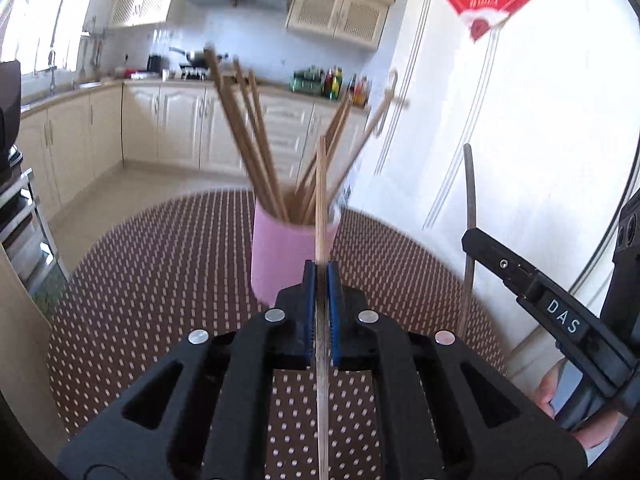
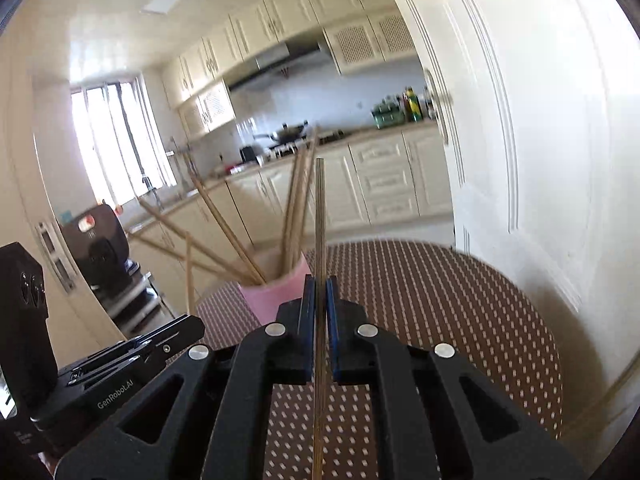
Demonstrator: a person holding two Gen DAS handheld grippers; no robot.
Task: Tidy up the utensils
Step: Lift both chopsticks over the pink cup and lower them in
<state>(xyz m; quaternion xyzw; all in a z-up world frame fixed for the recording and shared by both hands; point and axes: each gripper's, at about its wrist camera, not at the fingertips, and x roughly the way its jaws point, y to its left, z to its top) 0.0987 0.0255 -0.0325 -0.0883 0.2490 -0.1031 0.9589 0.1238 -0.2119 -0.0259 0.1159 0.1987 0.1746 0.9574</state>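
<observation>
A pink cup holding several wooden chopsticks stands on the dotted brown table. My left gripper is shut on a single wooden chopstick that points upward just in front of the cup. My right gripper is shut on another chopstick, to the right of the pink cup. The right gripper and its chopstick also show at the right edge of the left wrist view. The left gripper's body shows at the lower left of the right wrist view.
The round table stands beside a white door on the right. A metal rack stands to the left of the table. Kitchen cabinets and a counter run along the far wall.
</observation>
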